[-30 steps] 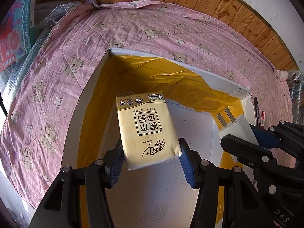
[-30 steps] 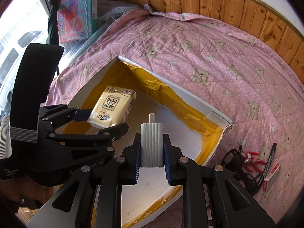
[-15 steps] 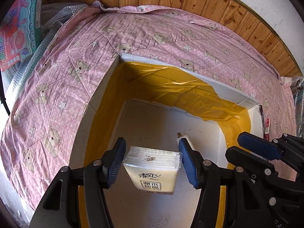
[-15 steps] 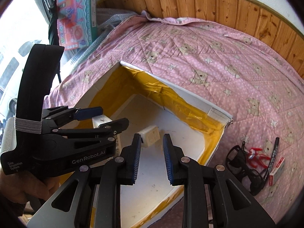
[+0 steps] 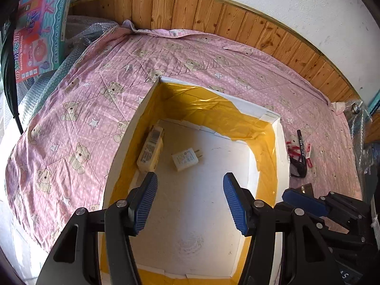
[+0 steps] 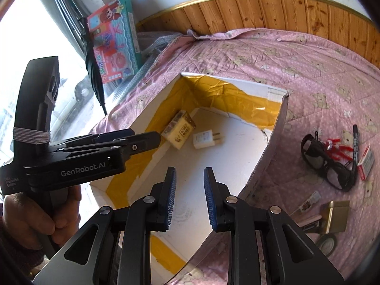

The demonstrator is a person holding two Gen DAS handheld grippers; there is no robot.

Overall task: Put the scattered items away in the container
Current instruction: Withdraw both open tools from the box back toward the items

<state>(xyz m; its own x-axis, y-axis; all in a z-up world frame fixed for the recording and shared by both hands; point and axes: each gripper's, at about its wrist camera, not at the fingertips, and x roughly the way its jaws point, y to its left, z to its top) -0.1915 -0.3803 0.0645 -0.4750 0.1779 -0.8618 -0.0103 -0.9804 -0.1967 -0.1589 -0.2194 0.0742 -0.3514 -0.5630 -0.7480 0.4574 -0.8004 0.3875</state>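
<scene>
- The left gripper (image 5: 190, 199) is held above the near part of the box (image 5: 257, 112), with its jaws wide apart and nothing between them.
- The right gripper (image 6: 190, 198) is also held over the box (image 6: 276, 128); its jaws are apart by a smaller gap and are empty.
- The tissue pack (image 5: 150, 149) is seen on the box floor, leaning against the left yellow wall.
- The charger (image 5: 186, 159) lies flat just to the right of the pack, with its prongs pointed to the right.
- On the pink blanket (image 6: 308, 54), to the right of the box, glasses (image 6: 327, 163), a red item (image 6: 338, 148), a pen (image 6: 355, 142) and a small red-white packet (image 6: 365, 160) are left close together.
- Nearer, a gold tin (image 6: 334, 216) is seen on the blanket.
- A hand (image 6: 35, 216) is seen around the left gripper's handle.
</scene>
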